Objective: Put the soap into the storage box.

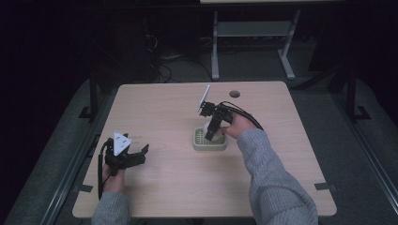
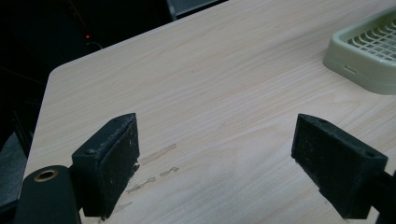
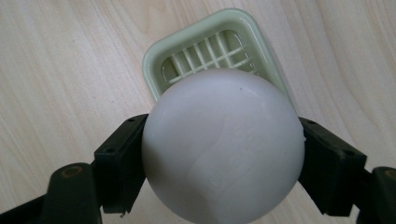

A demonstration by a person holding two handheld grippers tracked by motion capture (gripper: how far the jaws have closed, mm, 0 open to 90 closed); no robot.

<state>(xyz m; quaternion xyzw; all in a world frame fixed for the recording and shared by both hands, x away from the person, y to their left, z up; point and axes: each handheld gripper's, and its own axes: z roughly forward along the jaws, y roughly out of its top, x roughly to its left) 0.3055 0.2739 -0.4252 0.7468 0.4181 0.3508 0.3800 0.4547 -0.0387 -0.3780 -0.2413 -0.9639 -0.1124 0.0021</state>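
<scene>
The right gripper (image 3: 224, 158) holds a white ball (image 3: 223, 144) over the green basket (image 3: 156, 60), while the left gripper (image 2: 215, 158) has its fingers wide apart.

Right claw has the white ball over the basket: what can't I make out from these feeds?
- Basket floor, right gripper view: mostly hidden behind the white ball.
- Gap between ball and basket: high view too small, right claw in front.
- Basket's far side, left gripper view: cut off by the frame edge.

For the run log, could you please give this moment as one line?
right gripper: shut on white round ball, above pale green slatted basket | left gripper: open, idle over wooden table
</scene>
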